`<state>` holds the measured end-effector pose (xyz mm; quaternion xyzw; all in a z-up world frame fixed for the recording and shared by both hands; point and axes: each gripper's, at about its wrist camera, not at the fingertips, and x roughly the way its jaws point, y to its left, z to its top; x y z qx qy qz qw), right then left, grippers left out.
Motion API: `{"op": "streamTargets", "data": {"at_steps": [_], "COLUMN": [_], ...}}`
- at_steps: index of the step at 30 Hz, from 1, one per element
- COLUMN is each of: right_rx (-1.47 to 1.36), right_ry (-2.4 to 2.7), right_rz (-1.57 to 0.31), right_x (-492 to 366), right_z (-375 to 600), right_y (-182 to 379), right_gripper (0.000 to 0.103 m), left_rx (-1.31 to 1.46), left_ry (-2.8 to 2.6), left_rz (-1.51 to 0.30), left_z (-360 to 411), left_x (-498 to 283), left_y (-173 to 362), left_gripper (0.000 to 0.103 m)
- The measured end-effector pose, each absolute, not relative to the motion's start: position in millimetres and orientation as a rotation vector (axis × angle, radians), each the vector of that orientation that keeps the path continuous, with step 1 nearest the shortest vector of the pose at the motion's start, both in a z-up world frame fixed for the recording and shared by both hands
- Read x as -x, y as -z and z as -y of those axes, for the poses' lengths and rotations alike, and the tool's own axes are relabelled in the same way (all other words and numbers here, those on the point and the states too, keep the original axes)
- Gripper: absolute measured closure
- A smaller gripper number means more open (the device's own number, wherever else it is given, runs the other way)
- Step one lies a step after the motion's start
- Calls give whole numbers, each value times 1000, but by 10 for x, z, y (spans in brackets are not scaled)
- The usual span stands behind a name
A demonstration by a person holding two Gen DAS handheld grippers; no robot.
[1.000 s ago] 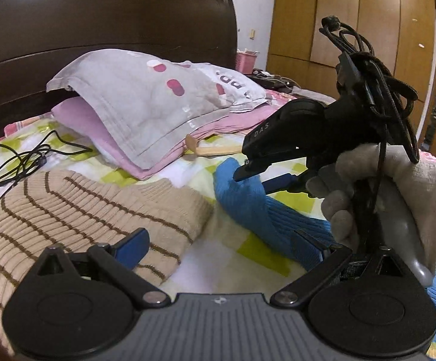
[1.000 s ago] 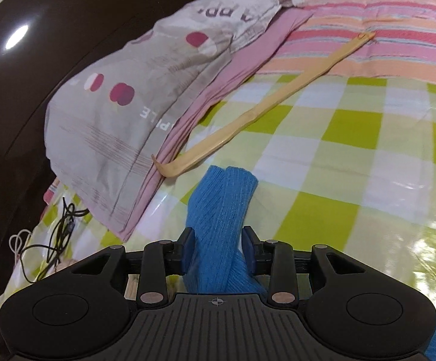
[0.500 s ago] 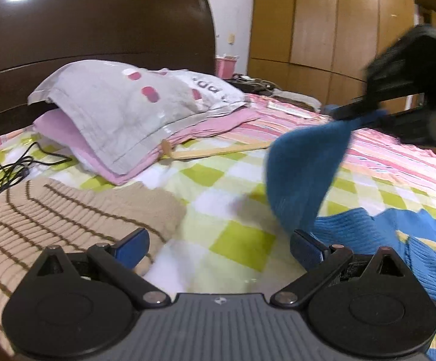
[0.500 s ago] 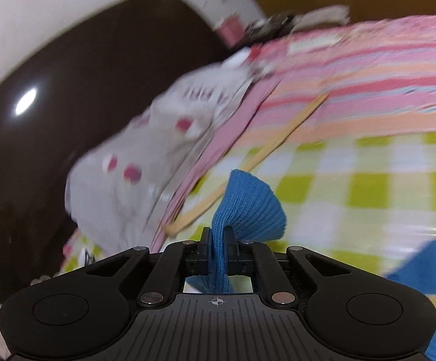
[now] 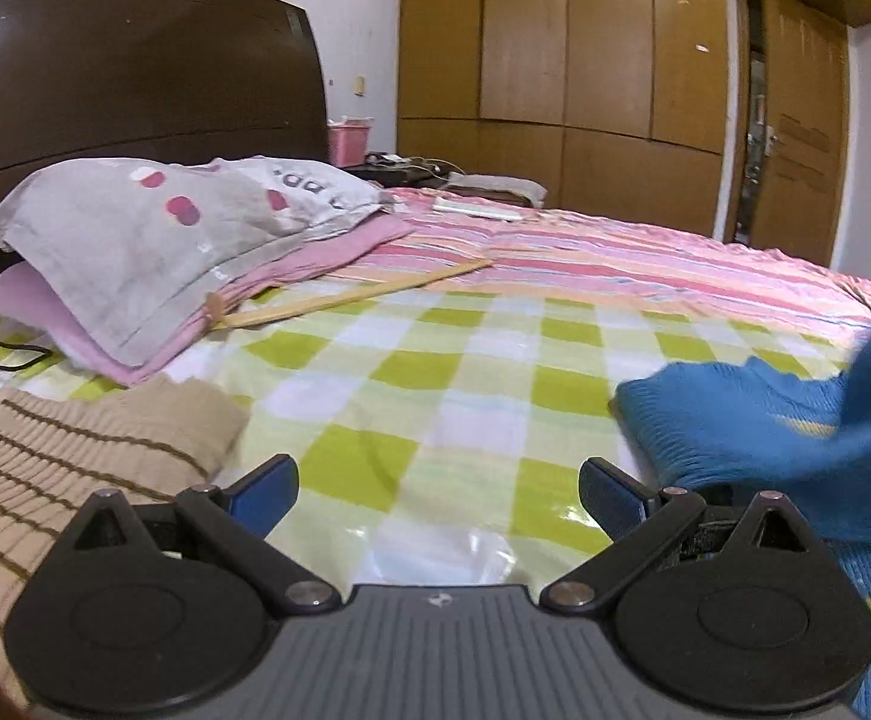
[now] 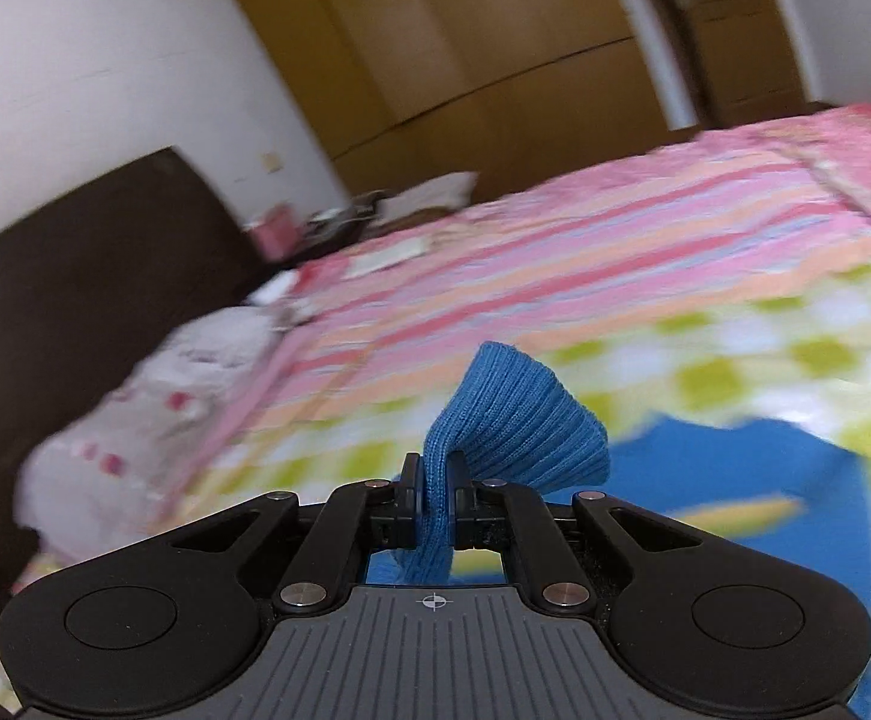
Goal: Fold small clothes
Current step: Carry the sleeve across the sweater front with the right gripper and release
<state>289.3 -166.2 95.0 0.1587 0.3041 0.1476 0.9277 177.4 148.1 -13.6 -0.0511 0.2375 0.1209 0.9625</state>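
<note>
Right hand-held gripper (image 6: 435,501) pinches blue sweater (image 6: 513,414) cuff above bed (image 6: 615,252).

We carry two matching grippers. The left gripper (image 5: 438,489) has a ribbed grey body with a small emblem, black round-ended linkage arms with silver screws, and blue pads (image 5: 264,489) at its tips. The right gripper (image 6: 435,495) has the same body, marked with a crosshair.

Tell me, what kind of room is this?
Most likely a bedroom. There is a big bed with a dark headboard, pillows piled at its top end, and a tall wooden wardrobe along the far wall.
</note>
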Motion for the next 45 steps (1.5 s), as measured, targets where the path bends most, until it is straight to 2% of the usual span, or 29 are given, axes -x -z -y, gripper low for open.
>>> {"op": "streamTargets", "data": {"at_steps": [7,10,15,17,19,21,24,26,27,28,31,35,38,45], "right_rx": [-322,-383,-424,-497,-548,-570,-616,-648,-665,-673,-676,-645,-578,-601], "right_ry": [-129,-131,-107,-98,-88,-64,-30,-13,-11,-6,-34,-156,-185,-59], "right_rz": [-734,-728,-737,-733,-720,-710,-728,-761,-768,-777,-740,-543,-452,-662], "right_x": [-2712,-2635,-2569,-2554,-2521,-2515,-2584,-2652,-2678,-2708,-2755,-2561,-2393,-2361], "right_z": [2083,2161,2313,2382,2456,2515,2604,2636,2640,2640,2613,2564,2592,2841], "right_y": [-367,-284,-161,-135,-120,-104,-15,52,68,67,-75,-492,-569,100], "right_gripper": [95,90,89,82,70,66,67,76,88,93,94,94,94,93], "left_rx": [72,74,77,76,74,69,56,48,45,42,39,46,30,-27], "left_ry": [-226,-222,-221,-220,-220,-217,-214,-210,-208,-206,-204,-194,-181,-154], "left_rz": [-506,-512,-511,-510,-512,-512,-512,-515,-516,-516,-510,-493,-496,-498], "left_z": [-1392,-1387,-1394,-1392,-1386,-1373,-1343,-1325,-1316,-1309,-1297,-1291,-1250,-1122], "left_x": [-1795,-1803,-1799,-1800,-1798,-1801,-1803,-1808,-1812,-1812,-1805,-1788,-1791,-1793], "left_y": [198,211,211,213,213,215,230,242,248,251,249,233,243,283], "left_gripper": [0,0,0,0,0,0,0,0,0,0,0,0,0,0]}}
